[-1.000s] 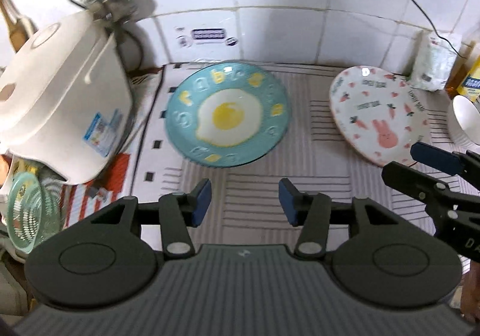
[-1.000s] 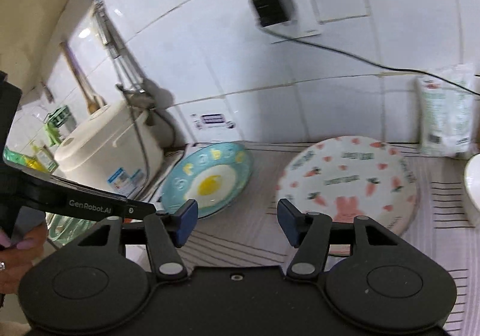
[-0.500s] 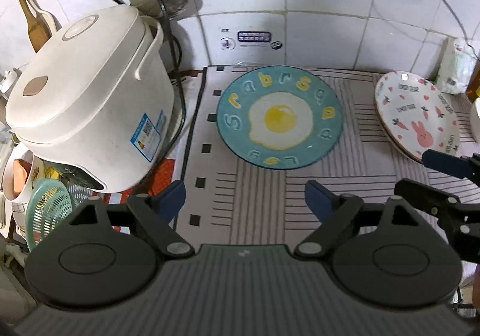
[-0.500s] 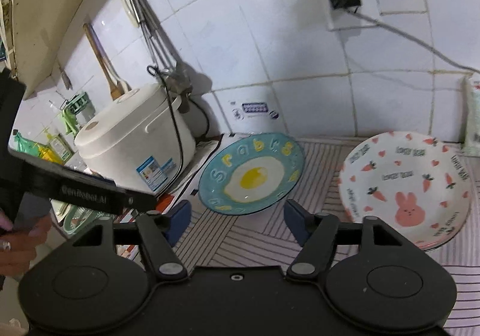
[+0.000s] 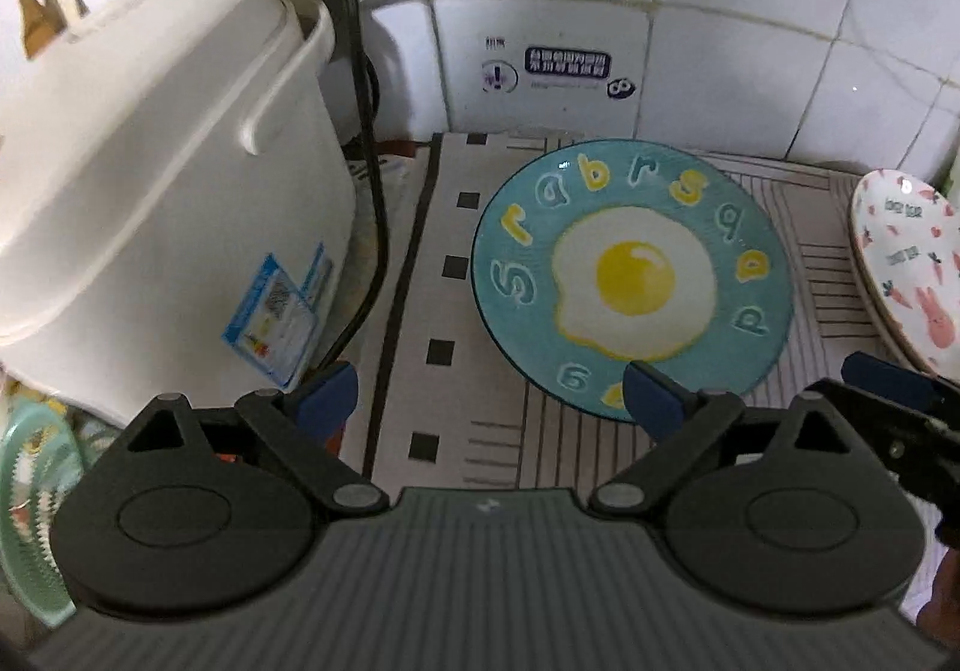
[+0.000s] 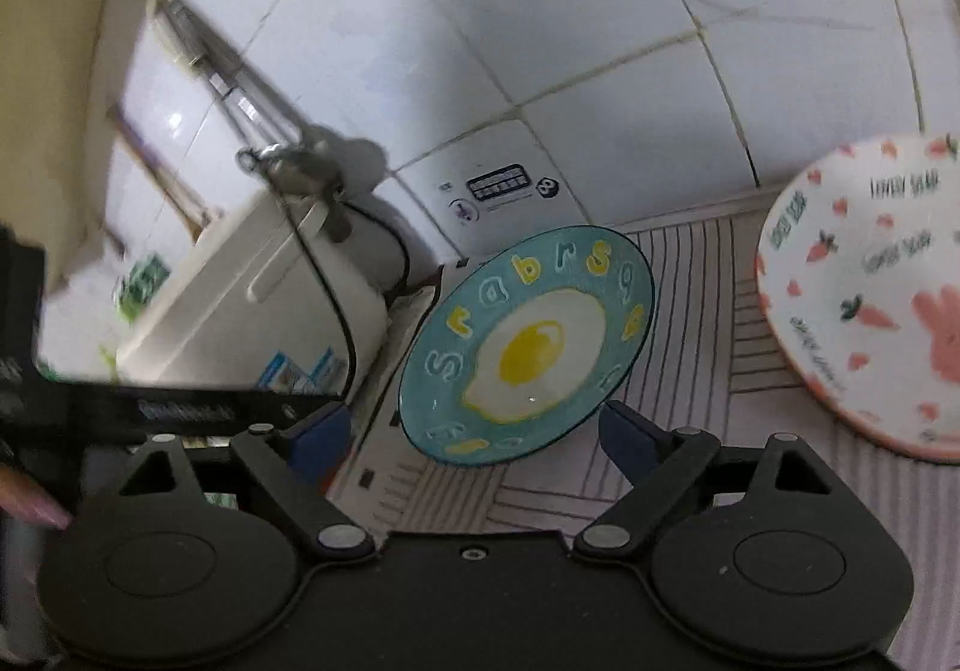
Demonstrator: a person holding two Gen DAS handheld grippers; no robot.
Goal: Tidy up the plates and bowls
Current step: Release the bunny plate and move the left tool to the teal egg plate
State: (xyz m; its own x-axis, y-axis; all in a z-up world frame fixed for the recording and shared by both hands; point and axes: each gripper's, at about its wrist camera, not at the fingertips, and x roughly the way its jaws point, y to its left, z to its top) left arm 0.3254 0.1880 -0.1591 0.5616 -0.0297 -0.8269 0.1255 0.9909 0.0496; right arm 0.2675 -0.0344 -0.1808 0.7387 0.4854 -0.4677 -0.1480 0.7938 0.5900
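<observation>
Both grippers, left [image 5: 489,398] and right [image 6: 474,428], dropped toward the egg plate [image 5: 630,284], jaws opening and empty; probably lining up to grab it

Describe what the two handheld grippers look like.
Both the left gripper and the right gripper are matte black, with two round discs on a ribbed base, hinged link arms with silver pivots, and blue pads on their fingers. One side bar carries blurred white lettering.

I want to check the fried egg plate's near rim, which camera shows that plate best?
The left wrist view: it looks down on the blue fried egg plate, sharp and nearly whole. The right wrist view shows it lower, more foreshortened and slightly blurred.
</observation>
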